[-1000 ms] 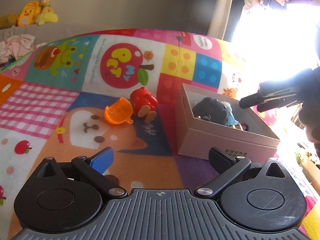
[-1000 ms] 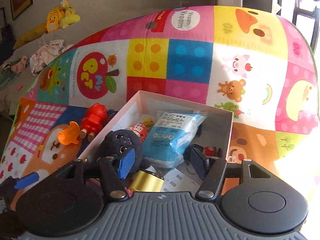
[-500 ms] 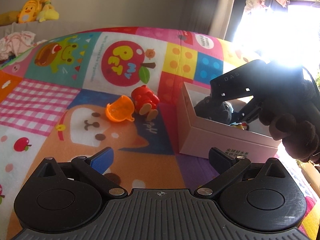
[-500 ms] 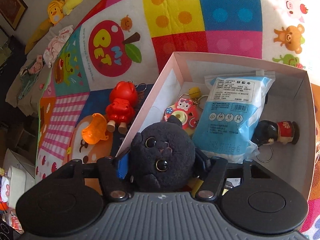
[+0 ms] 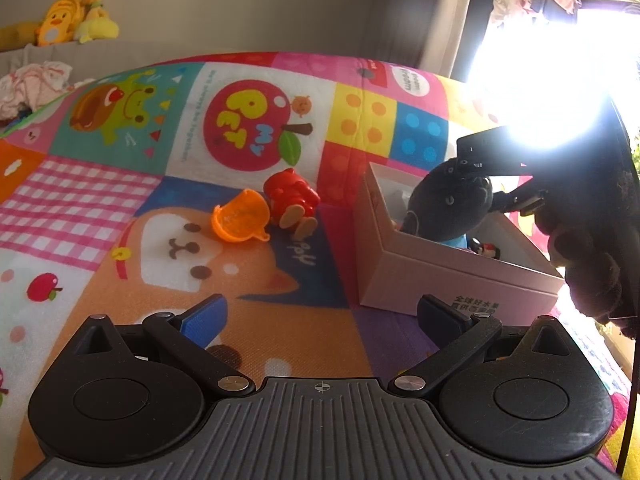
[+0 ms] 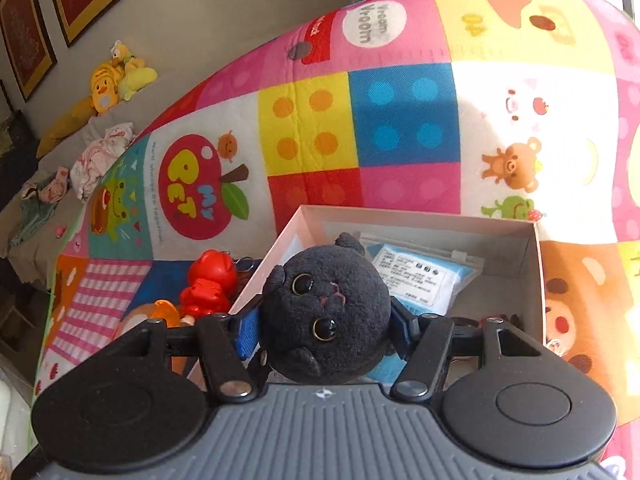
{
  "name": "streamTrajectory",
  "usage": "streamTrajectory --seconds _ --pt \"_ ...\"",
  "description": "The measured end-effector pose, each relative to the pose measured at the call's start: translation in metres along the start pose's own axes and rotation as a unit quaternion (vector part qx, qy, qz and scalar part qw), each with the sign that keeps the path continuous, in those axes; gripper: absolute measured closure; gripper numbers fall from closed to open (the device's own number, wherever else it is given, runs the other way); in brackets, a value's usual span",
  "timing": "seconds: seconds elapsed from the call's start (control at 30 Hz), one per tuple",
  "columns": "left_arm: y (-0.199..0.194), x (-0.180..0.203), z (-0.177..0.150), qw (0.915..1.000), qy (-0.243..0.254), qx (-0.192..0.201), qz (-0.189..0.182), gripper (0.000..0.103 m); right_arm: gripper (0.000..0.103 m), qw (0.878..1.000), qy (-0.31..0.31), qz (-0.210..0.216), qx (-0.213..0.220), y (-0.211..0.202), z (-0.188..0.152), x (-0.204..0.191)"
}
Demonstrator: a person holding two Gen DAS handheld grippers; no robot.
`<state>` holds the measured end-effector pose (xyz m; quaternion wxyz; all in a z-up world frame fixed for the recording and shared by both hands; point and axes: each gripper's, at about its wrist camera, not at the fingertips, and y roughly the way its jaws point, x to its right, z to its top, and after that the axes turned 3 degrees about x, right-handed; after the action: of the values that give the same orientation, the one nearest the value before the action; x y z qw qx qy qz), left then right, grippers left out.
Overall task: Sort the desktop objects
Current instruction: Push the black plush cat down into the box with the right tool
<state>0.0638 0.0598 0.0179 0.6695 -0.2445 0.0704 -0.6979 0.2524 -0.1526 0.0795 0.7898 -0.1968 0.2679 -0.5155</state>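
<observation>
Bright patchwork play mat [image 5: 248,128] fills both views, all cartoon squares: an apple, a frog, spotted blocks. Behind it runs a grey wall, with yellow plush toys [image 5: 72,16] heaped at the upper left of the left wrist view and framed pictures [image 6: 60,4] at the upper left of the right wrist view.

Lower centre of the right wrist view, the right hand-held gripper [image 6: 325,330] is clamped on a black plush cat [image 6: 326,312]: the blue pads press into both sides of its round head, its face turned up at the camera. It sits at the near left corner of an open pink box [image 6: 536,264]. In the box behind it lies a blue and white packet [image 6: 424,276].

Over in the left wrist view, the same cat [image 5: 448,208] shows at centre right, poking up above the box wall [image 5: 448,280], with the right hand-held gripper [image 5: 492,160] coming in from the glare at the right. A small dark figure with a red and white part [image 5: 486,249] peeks out in the box beside it.

Left of the box, out on the mat, a red toy figure [image 5: 294,204] lies touching an orange plastic cup [image 5: 240,216] that is tipped on its side.

The left hand-held gripper [image 5: 324,316] hangs low at the bottom of its own view, jaws spread wide with only mat between them.
</observation>
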Motion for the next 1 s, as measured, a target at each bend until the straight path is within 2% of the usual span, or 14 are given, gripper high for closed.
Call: streamTrajectory --seconds 0.07,0.2,0.27,0.33,0.43,0.5,0.57,0.6,0.73,0.87,1.0 --pt "0.000 0.000 0.000 1.0000 0.000 -0.001 0.000 0.000 0.041 1.000 0.005 0.019 -0.003 -0.005 0.005 0.007" --pt "0.001 0.001 -0.001 1.0000 0.004 -0.003 -0.001 0.000 0.040 0.994 -0.001 0.094 -0.056 0.007 -0.003 0.002" --pt "0.001 0.000 -0.001 1.0000 0.003 -0.002 0.000 0.000 0.039 0.989 0.017 0.118 -0.083 0.019 -0.009 0.001" --pt "0.001 -0.001 -0.001 1.0000 0.001 -0.002 0.000 0.000 0.031 0.989 0.035 0.112 -0.086 0.026 -0.010 0.003" --pt "0.000 -0.002 -0.001 1.0000 -0.002 -0.001 0.001 0.000 0.027 0.993 0.037 0.101 -0.058 0.016 -0.002 0.008" --pt "0.001 -0.001 0.000 1.0000 -0.002 -0.002 0.000 0.000 0.027 0.996 0.014 0.081 -0.046 0.006 0.002 0.005" --pt "0.000 -0.001 0.000 1.0000 0.000 -0.002 0.000 0.000 0.029 0.998 -0.009 0.049 -0.037 0.000 0.003 0.001" --pt "0.000 0.000 0.000 1.0000 0.001 -0.001 0.000 0.000 0.033 0.998 -0.012 0.043 -0.039 -0.001 0.003 0.001" --pt "0.000 0.000 -0.001 1.0000 0.001 -0.001 0.002 0.000 0.046 0.991 0.016 0.099 -0.089 0.002 -0.007 -0.003" --pt "0.000 0.000 -0.001 1.0000 0.003 -0.001 0.002 0.000 0.046 0.993 -0.045 0.080 -0.070 0.000 -0.021 -0.031" --pt "0.000 0.000 -0.001 1.0000 0.002 -0.001 0.003 0.000 0.044 0.990 -0.100 0.071 -0.072 0.004 -0.024 -0.041"
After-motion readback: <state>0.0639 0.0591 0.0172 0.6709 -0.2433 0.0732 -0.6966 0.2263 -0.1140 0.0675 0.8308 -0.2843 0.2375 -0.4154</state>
